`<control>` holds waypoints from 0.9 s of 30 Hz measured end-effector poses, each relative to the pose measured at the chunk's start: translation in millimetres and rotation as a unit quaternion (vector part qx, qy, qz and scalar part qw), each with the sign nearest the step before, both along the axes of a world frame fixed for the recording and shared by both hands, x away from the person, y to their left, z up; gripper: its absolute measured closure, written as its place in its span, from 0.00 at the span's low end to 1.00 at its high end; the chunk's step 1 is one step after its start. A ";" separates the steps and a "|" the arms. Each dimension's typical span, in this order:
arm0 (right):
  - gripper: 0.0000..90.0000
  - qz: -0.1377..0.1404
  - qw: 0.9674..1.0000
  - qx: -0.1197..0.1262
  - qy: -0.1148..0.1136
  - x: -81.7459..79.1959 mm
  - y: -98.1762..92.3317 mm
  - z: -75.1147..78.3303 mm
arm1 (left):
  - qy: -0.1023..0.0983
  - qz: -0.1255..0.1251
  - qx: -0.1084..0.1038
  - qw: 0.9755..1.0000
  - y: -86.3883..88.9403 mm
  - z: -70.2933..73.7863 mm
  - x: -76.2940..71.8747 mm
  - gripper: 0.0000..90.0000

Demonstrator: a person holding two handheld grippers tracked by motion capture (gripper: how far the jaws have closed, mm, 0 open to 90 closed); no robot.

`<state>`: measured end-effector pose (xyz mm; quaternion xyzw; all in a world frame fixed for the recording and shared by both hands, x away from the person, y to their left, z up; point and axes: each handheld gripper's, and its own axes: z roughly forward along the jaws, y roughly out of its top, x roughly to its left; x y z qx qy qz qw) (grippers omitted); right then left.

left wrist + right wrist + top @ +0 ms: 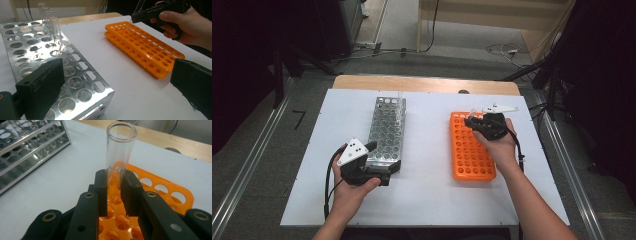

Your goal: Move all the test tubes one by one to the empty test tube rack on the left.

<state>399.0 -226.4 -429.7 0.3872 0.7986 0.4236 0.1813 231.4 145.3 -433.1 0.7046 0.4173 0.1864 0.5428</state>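
Note:
A clear glass test tube point(120, 155) stands upright between the black jaws of my right gripper point(116, 182), which is shut on its lower part. The tube's bottom hangs just over a hole at the far corner of the orange tube rack point(469, 150). In the high view my right gripper point(473, 120) is over that rack's far left corner. My left gripper point(384, 159) rests at the near end of the silver metal rack point(387, 130), its jaws wide open with one over the rack's corner and nothing gripped. Several empty glass tubes point(48, 22) stand at the metal rack's far end.
Both racks lie on a white board point(427, 175) over a wooden table point(427, 84); the strip of board between the racks is bare. Cables trail from both grippers toward the near edge. In the left gripper view the right hand point(185, 25) holds its gripper over the orange rack point(145, 50).

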 end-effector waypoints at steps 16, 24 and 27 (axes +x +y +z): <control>0.82 0.070 0.997 0.024 -0.004 -46.9 11.5 2.2 | -0.002 -0.010 0.004 1.000 -7.8 1.9 -1.3 0.00; 0.82 0.098 0.995 0.025 -0.006 -71.7 19.6 2.0 | -0.003 -0.016 0.003 1.000 -11.6 2.3 -2.1 0.00; 0.82 0.103 0.994 0.024 -0.008 -77.4 21.5 1.7 | -0.003 -0.020 0.003 1.000 -13.0 2.6 -2.4 0.00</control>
